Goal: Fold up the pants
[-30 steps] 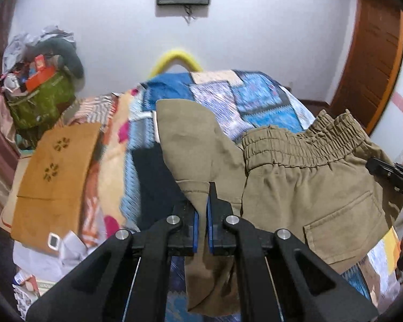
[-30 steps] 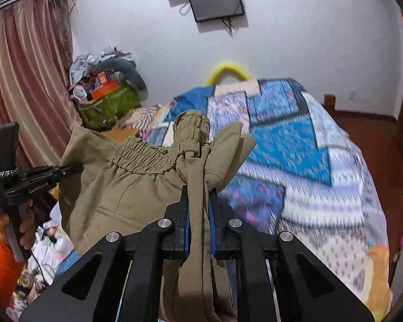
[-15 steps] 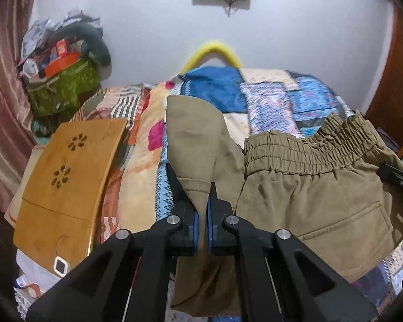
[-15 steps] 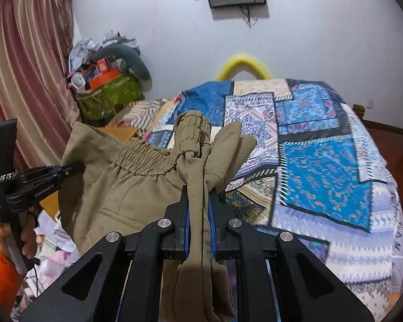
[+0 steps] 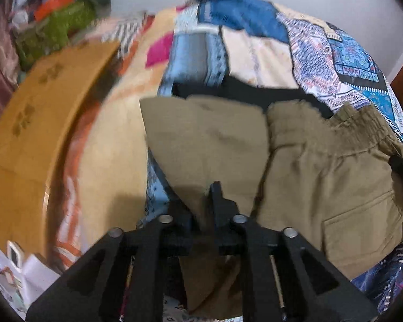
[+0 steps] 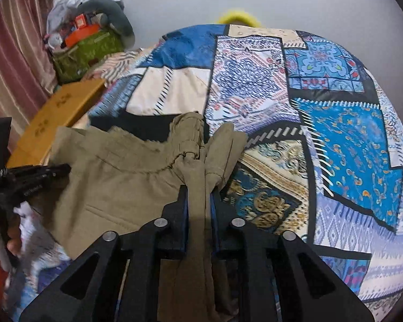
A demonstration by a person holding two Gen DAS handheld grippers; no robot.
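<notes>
Jaws: left gripper (image 5: pixel 204 209) and right gripper (image 6: pixel 198 201) each clamped on pants (image 6: pixel 126 177), cloth stretched between them. Beyond: patchwork bed (image 6: pixel 349 139). Risk: bunched cloth slipping from either clamp, likely spoiling the fold.

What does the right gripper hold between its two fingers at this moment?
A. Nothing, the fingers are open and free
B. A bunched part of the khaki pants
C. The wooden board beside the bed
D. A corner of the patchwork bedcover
B: in the right wrist view the right gripper is closed on a gathered strip of the khaki pants, which runs up between the fingers, above the bedcover.
</notes>
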